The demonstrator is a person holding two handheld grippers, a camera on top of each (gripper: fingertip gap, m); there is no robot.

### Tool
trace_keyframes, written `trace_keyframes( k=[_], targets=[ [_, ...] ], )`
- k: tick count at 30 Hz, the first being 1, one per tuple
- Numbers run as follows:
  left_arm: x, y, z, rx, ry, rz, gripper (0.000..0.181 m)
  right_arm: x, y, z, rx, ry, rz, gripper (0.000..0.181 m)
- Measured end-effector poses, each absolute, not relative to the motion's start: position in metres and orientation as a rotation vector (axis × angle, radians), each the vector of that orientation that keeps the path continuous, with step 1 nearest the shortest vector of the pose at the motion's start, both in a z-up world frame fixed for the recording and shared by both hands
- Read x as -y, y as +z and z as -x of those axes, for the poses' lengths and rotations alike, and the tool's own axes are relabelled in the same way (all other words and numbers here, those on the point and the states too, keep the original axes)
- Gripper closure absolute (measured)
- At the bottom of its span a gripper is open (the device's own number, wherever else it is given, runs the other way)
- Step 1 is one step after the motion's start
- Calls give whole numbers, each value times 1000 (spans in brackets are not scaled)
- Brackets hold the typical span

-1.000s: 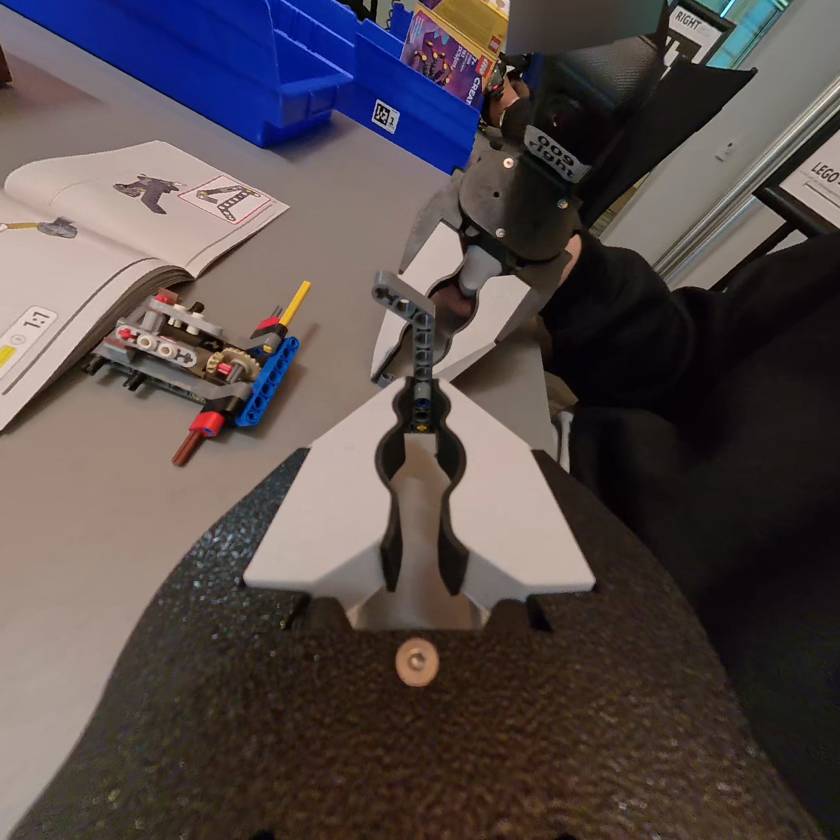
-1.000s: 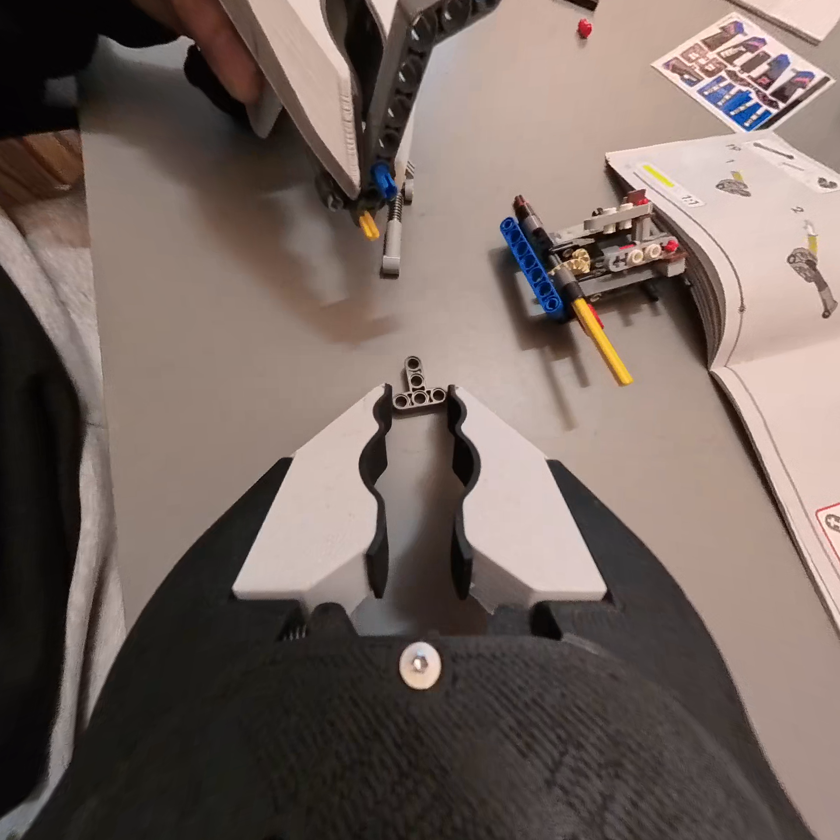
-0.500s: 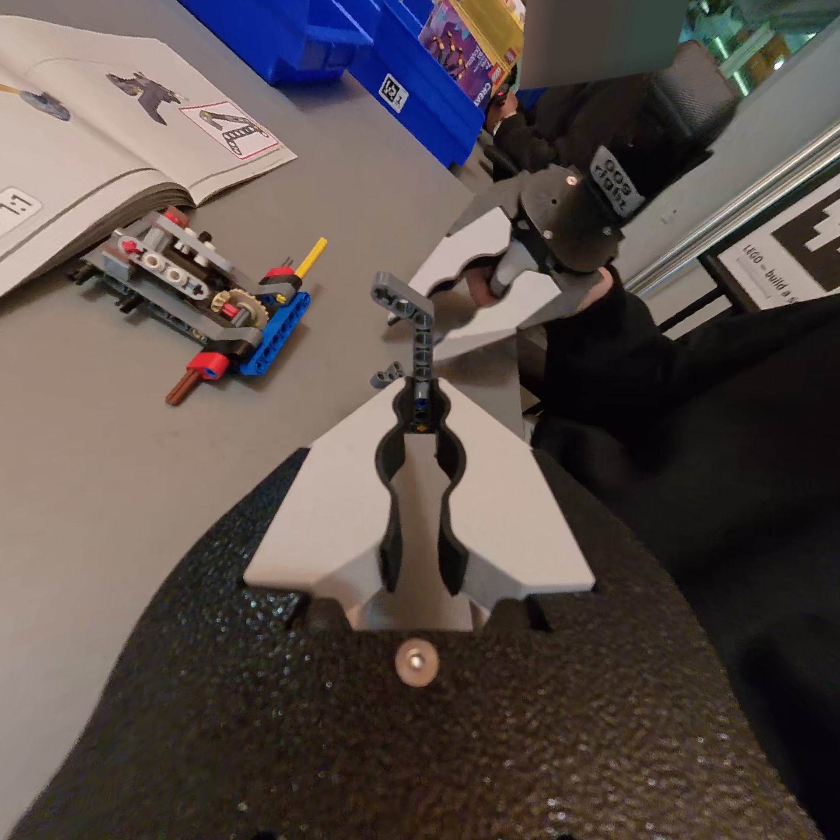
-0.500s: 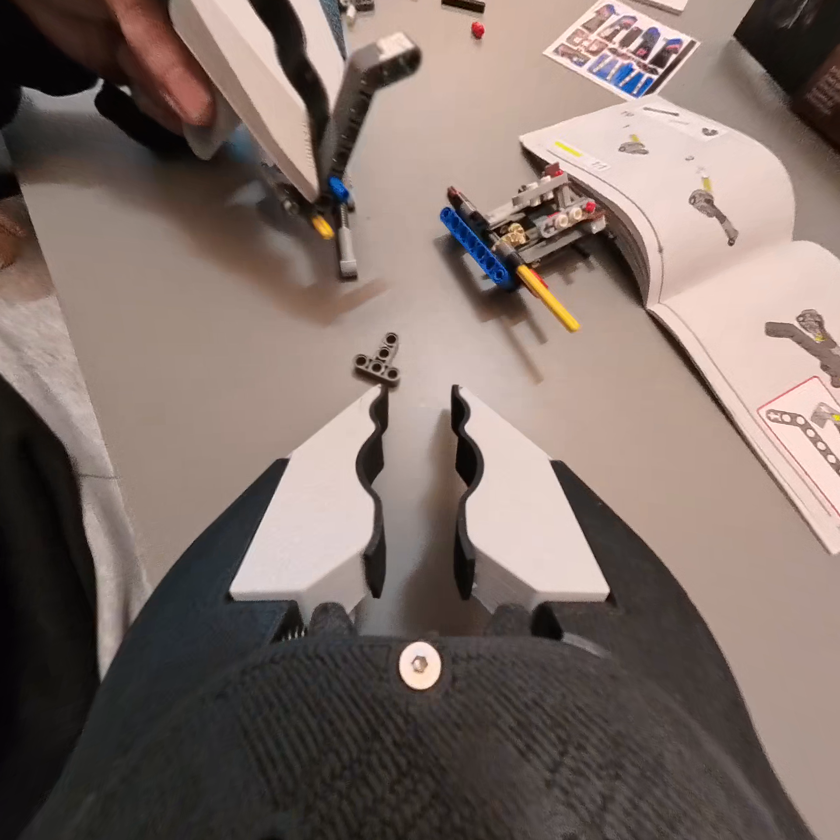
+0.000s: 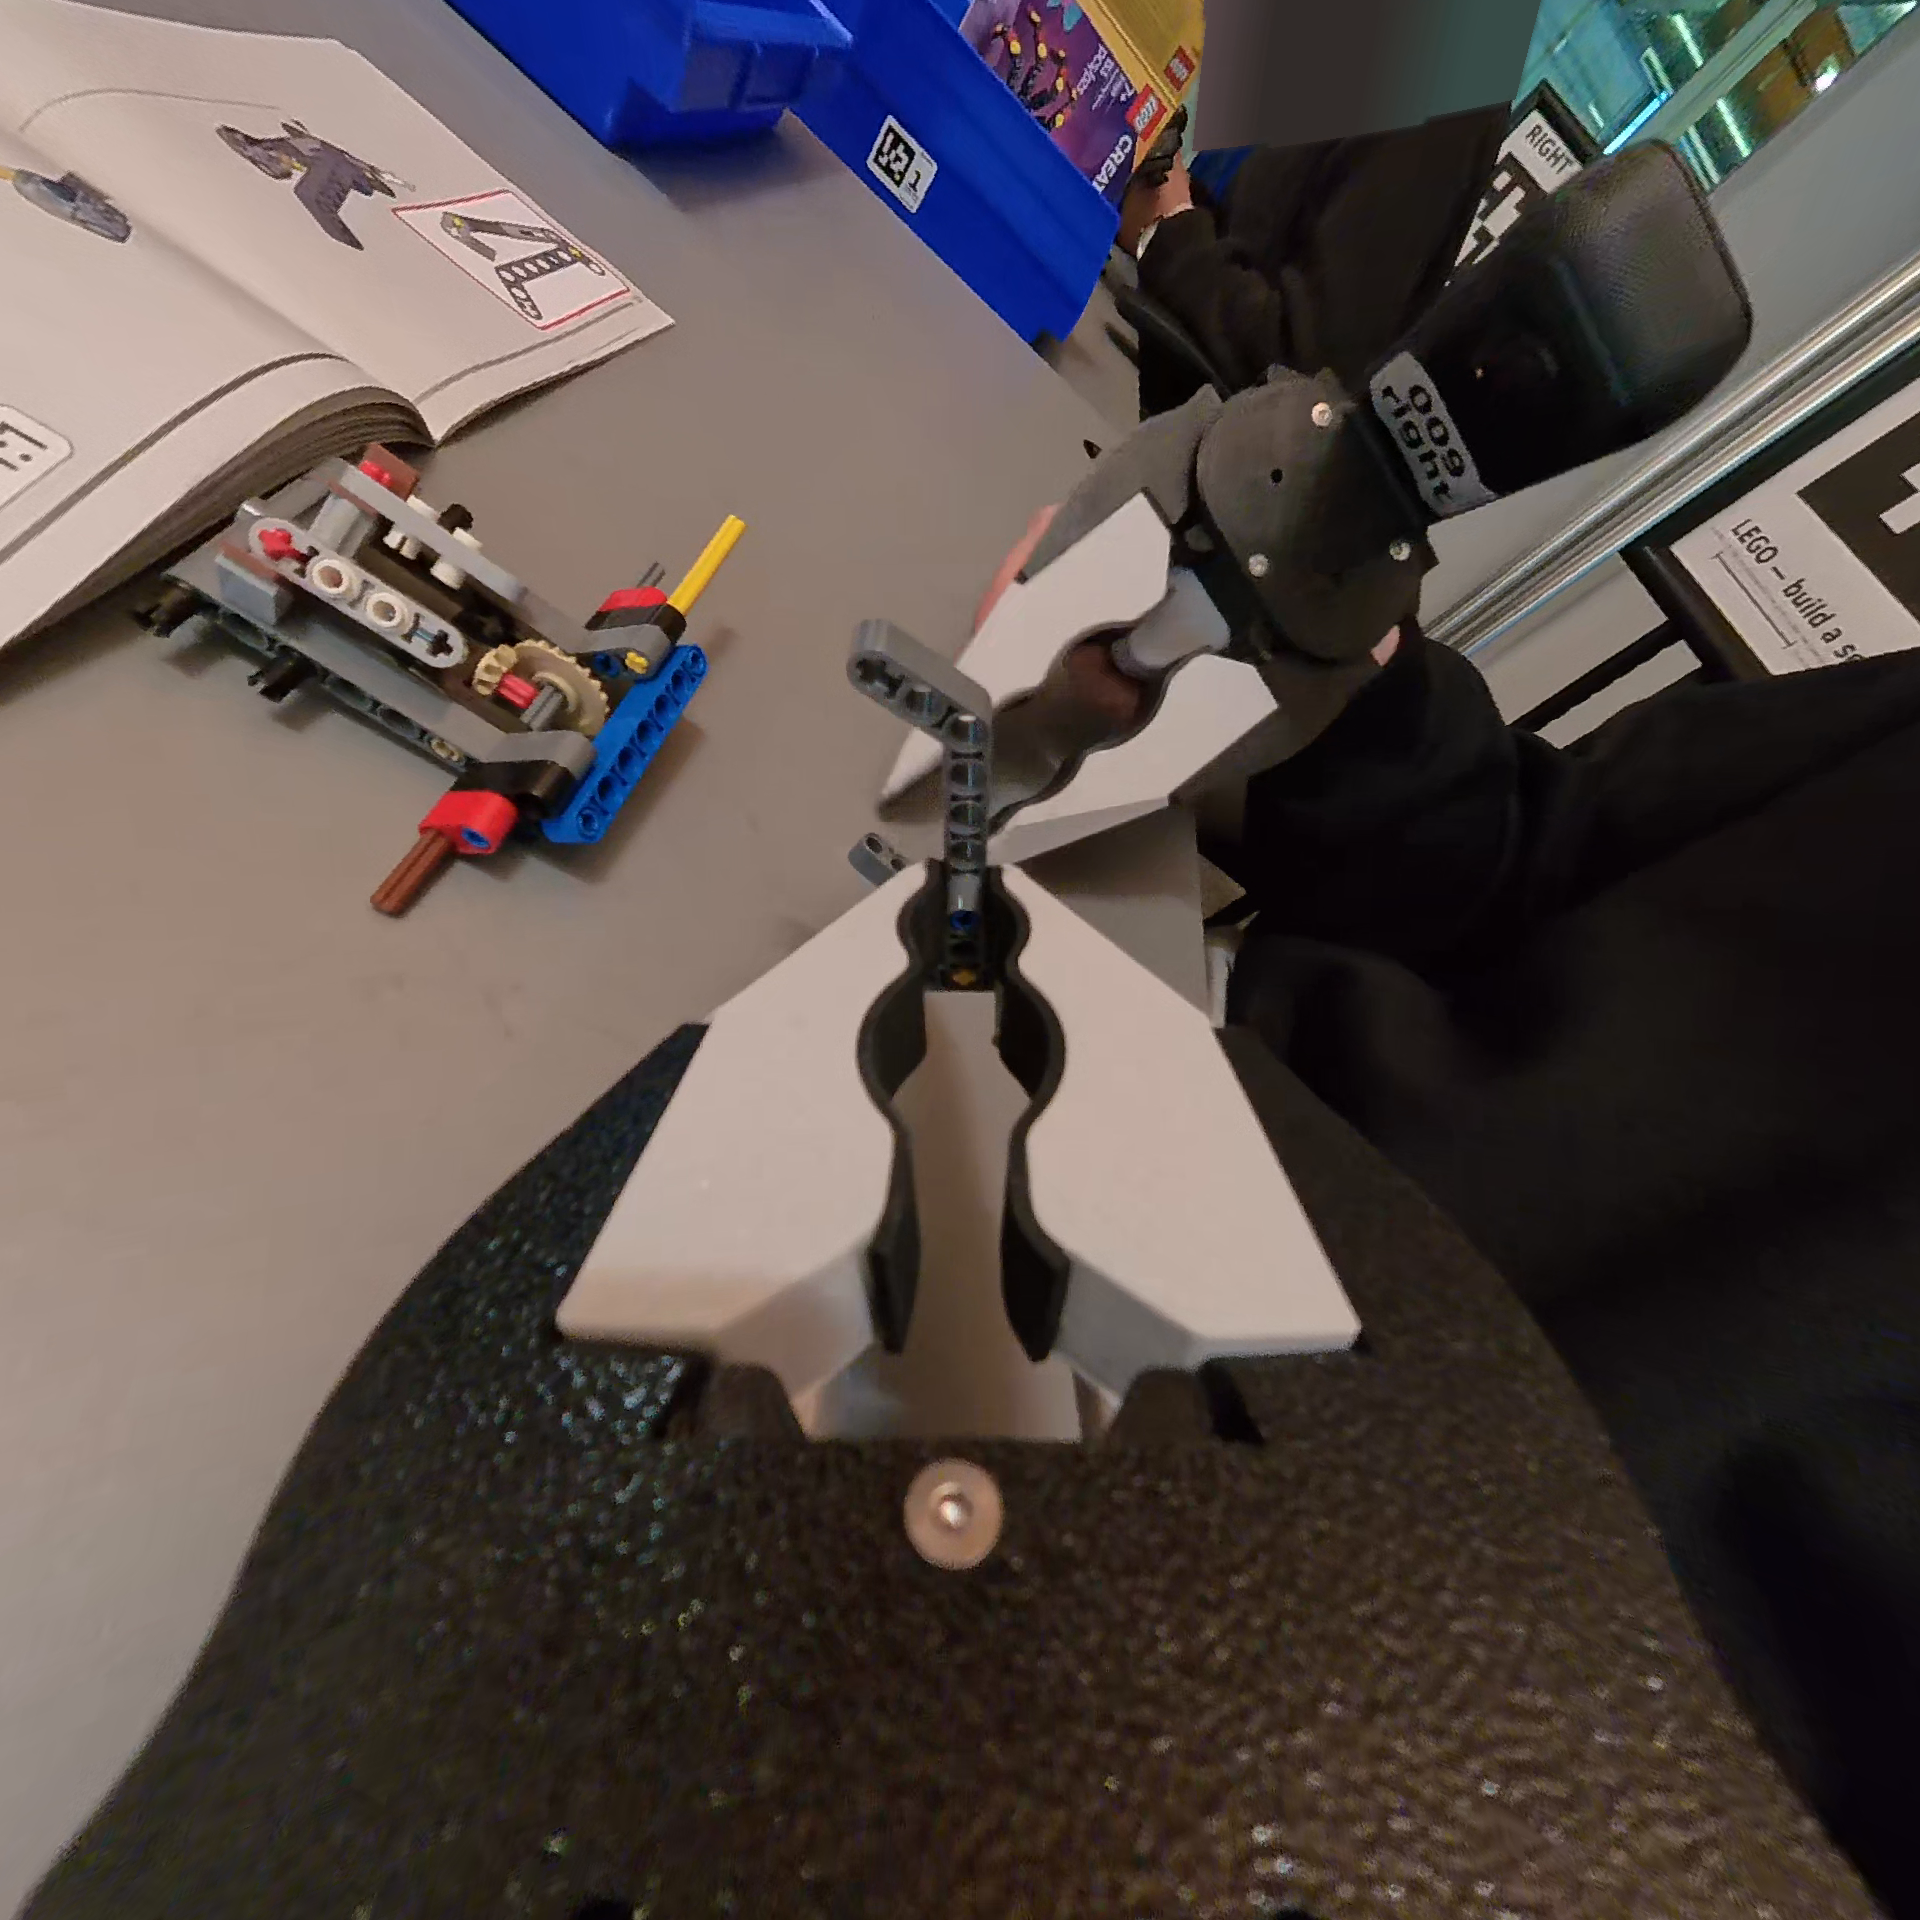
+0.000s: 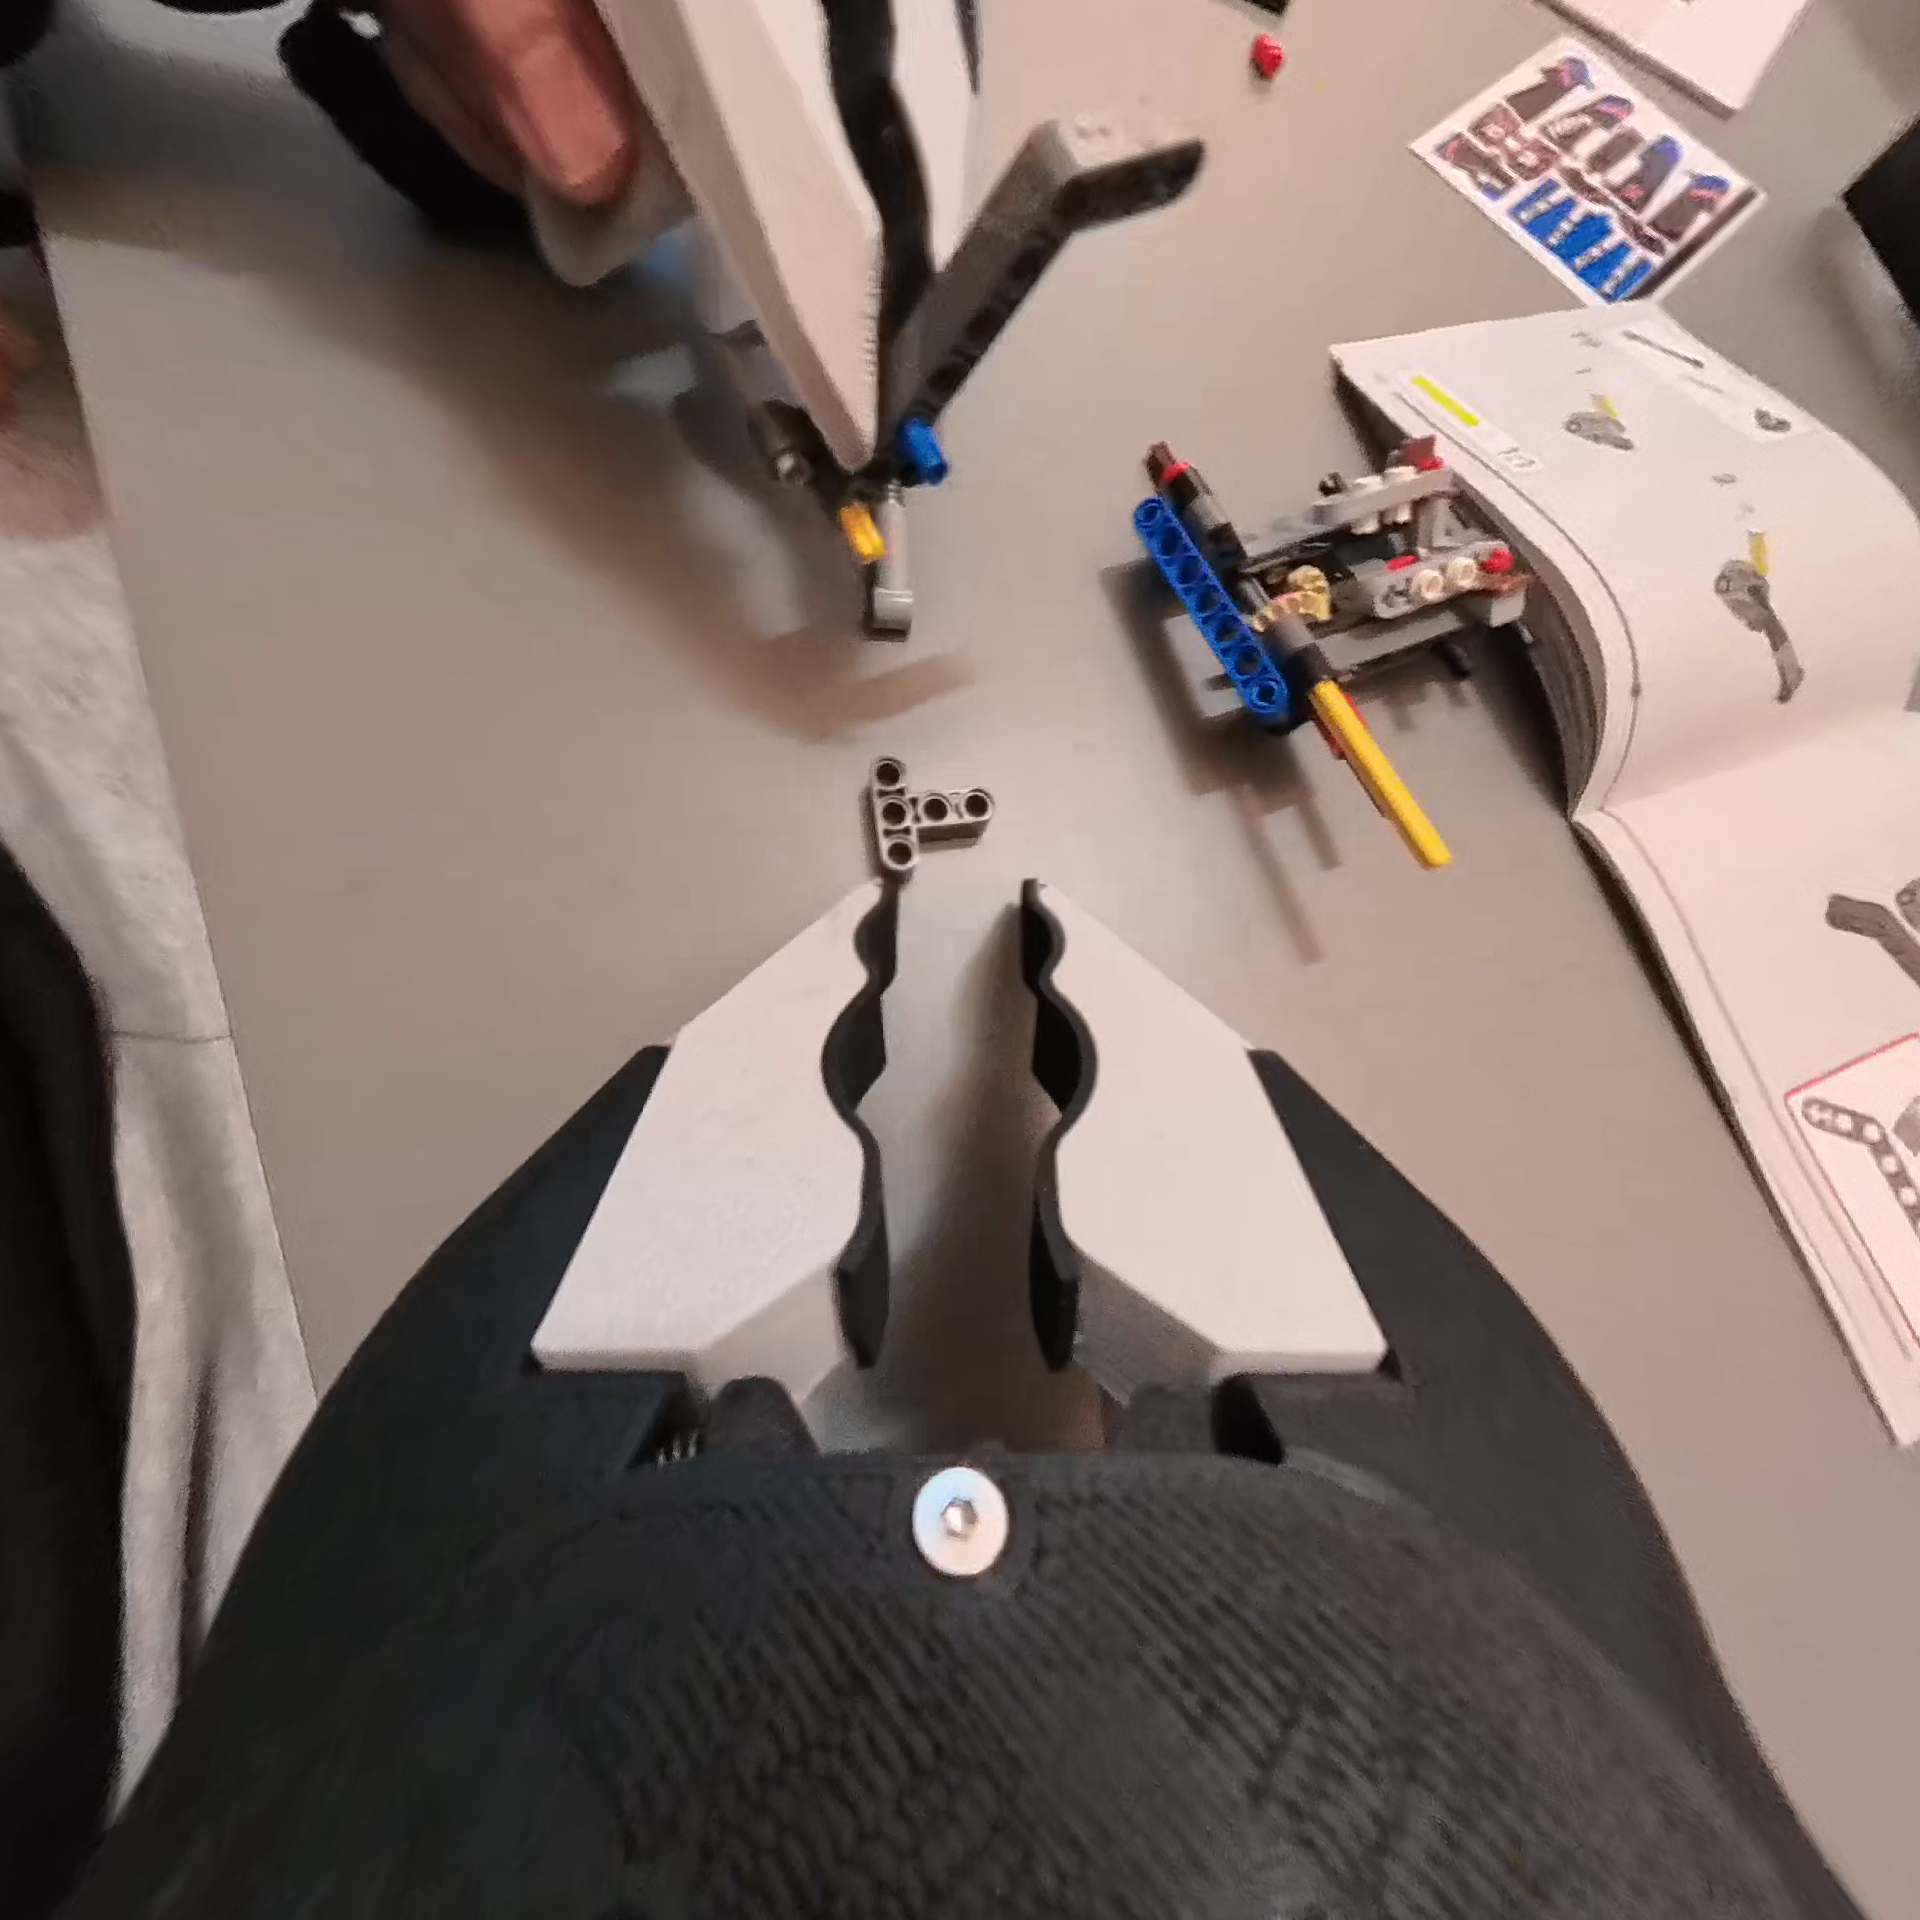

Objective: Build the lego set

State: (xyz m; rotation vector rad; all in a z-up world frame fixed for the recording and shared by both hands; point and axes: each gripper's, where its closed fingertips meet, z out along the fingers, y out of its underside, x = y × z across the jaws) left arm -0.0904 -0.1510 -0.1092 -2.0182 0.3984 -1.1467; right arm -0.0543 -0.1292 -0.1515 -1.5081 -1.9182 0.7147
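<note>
**Grey table, two grippers over loose Lego parts**

Grey table (image 6: 436,727) w/ blue bins (image 5: 966,177) along the far edge and a chair in the bkgd of the left wrist view. Open instruction booklet (image 6: 1704,582) lay on the table, sticker sheet (image 6: 1584,197) beyond it.

Left gripper (image 5: 961,904): jaws narrow, clamped on the lower end of a grey bent liftarm (image 5: 961,758). Liftarm stood up past the fingertips, upper end angled off to the gripper's left. A blue pin (image 6: 920,447) and a yellow pin (image 6: 860,528) stuck out at the clamped end; a light-grey piece hung below it, touching or just above the table, can't tell (blurred).

Right gripper (image 6: 958,894): jaws apart, a moderate gap, nothing held. Small dark-grey T-shaped beam (image 6: 920,812) lay flat on the table just ahead of its left fingertip, apart from both fingers.

Partly built assembly (image 6: 1340,592), w/ blue beam, tan gear and yellow axle, sat ahead and to the right of the right gripper, against the booklet's edge. Small red piece (image 6: 1264,52) far ahead.
</note>
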Motion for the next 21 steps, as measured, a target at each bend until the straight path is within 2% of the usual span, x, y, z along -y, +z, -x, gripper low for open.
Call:
trace_keyframes(
  k=[3,6,8,14,19,21],
  targets=[
    [152,-110,91,-375,-1172,2034,176,138,-152,58,1932,813,1518,157],
    [153,-109,90,-331,-1237,2065,176,145,-153,61,1962,846,1484,176],
    [153,-109,91,-319,-1239,2094,176,146,-153,64,1964,814,1454,176],
    [154,-108,98,-331,-1161,2120,176,128,-143,68,1966,413,1058,176],
    [156,-113,102,-345,-1075,2150,176,139,-122,73,1894,398,690,176],
    [157,-116,105,-364,-1017,2170,176,144,-138,67,2013,409,663,176]
  ],
)
